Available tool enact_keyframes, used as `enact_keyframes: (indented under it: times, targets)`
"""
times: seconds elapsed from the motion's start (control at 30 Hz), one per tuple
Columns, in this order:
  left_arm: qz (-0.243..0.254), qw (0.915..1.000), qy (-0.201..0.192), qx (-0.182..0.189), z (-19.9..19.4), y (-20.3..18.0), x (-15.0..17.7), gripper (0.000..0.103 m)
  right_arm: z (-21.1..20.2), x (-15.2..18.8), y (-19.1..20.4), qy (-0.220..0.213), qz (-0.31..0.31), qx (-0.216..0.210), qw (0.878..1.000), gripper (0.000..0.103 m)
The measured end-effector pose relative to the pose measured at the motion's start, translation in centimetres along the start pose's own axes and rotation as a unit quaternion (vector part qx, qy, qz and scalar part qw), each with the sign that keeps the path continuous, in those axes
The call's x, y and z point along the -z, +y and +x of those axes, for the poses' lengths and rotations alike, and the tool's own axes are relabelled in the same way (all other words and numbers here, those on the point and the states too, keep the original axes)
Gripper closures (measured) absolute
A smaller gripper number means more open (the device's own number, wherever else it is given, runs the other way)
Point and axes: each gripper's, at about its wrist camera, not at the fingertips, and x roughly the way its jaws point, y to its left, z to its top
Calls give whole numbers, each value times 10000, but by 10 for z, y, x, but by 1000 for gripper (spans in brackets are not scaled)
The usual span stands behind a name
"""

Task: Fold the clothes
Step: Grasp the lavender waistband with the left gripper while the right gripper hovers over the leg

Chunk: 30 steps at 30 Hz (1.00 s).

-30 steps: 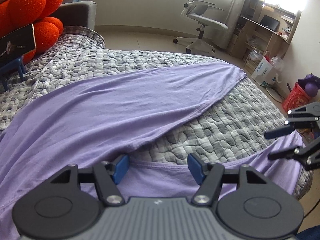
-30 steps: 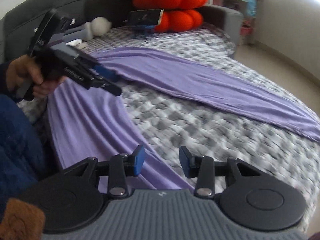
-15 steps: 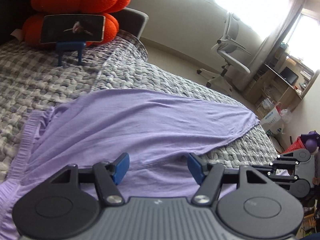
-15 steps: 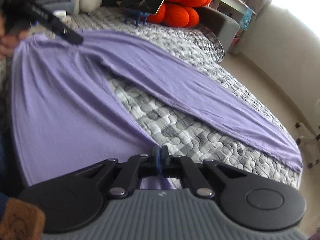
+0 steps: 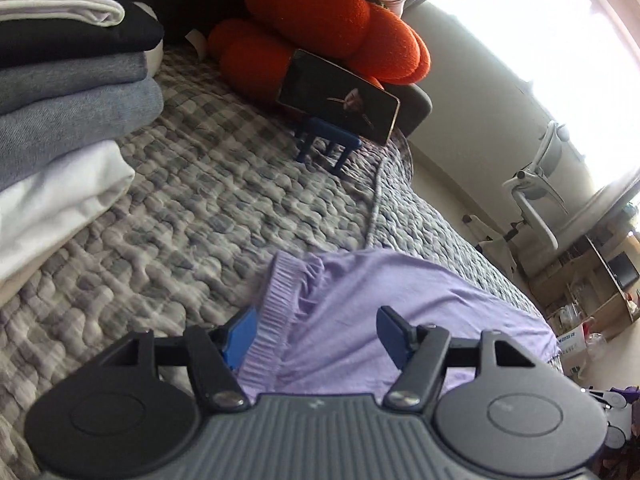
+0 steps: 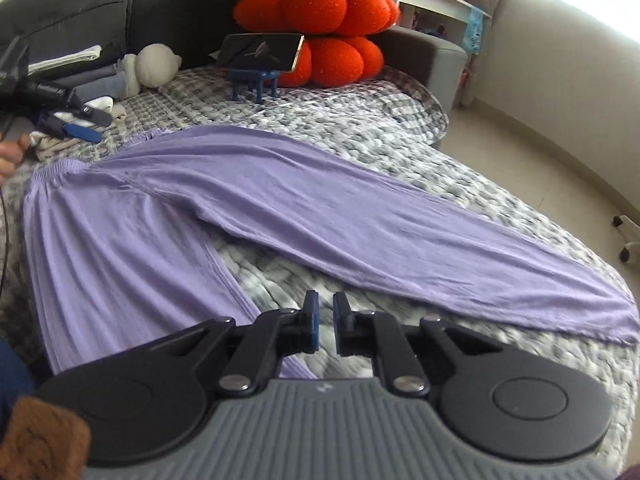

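Right claw (image 6: 324,322): jaws nearly together and opening, nothing between them; hovering above the inner edge of the nearer trouser leg, over the quilted bed cover (image 6: 360,128).

Left claw (image 5: 314,334): jaws standing wide, gripping nothing; hanging over the ribbed waistband (image 5: 280,292), one blue pad just beside its outer edge.

Lilac trousers (image 6: 240,200): lying flat and unfolded on the bed, waistband toward the person's left, both legs spreading apart in a V toward the right, bare cover showing between them. No fold is showing yet; judged, the garment is only being laid out, and bringing one leg over the other plus the lengthwise folds are all remaining.

Stack of folded clothes (image 5: 60,92): sitting beyond the waistband, white, blue-grey and black layers; judged as finished items.

Phone on blue stand (image 6: 260,54): standing farther back, leaning against the orange cushion (image 6: 316,12).

Office chair (image 5: 540,184): standing by the window.
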Motion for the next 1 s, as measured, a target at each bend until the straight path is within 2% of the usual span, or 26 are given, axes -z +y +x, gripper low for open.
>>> enact_keyframes:
  times: [0.13, 0.23, 0.3, 0.33, 0.4, 0.43, 0.53, 0.6, 0.67, 0.77, 0.83, 1.0]
  targets:
    - [17, 9999, 133, 100, 30, -2, -20, 35, 21, -14, 7, 3, 73, -190, 9998, 91]
    - [132, 9995, 299, -39, 56, -4, -28, 35, 29, -27, 6, -79, 180, -271, 9994, 91]
    - [257, 9985, 393, -292, 70, -5, -29, 40, 32, -34, 1, -156, 254, -228, 9993, 90]
    - [346, 9980, 402, -345, 73, -7, -28, 49, 33, -37, -2, -196, 291, -206, 9992, 90]
    - [625, 9961, 340, -523, 74, -13, -24, 59, 37, -43, -10, -232, 408, -203, 9987, 90]
    - [705, 9950, 317, -632, 74, -14, -24, 74, 41, -46, -15, -232, 491, -264, 9982, 90]
    - [724, 9935, 171, -857, 71, -11, -25, 78, 55, -55, -16, -131, 498, -655, 9965, 89]
    - [653, 9932, 33, -968, 67, -8, -28, 79, 67, -62, -11, -74, 357, -660, 9971, 85]
    - [562, 9925, -160, -1070, 63, -3, -31, 79, 82, -66, -5, 14, 149, -505, 9986, 77]
    - [440, 9911, -398, -1192, 58, 4, -35, 79, 104, -70, -1, 109, -3, -204, 9997, 77]
    - [416, 9909, -396, -1215, 60, 7, -35, 79, 111, -71, 0, -23, -94, -27, 9999, 78]
    - [345, 9892, -457, -1346, 66, 9, -30, 79, 126, -84, -4, 8, -130, 491, 9987, 79]
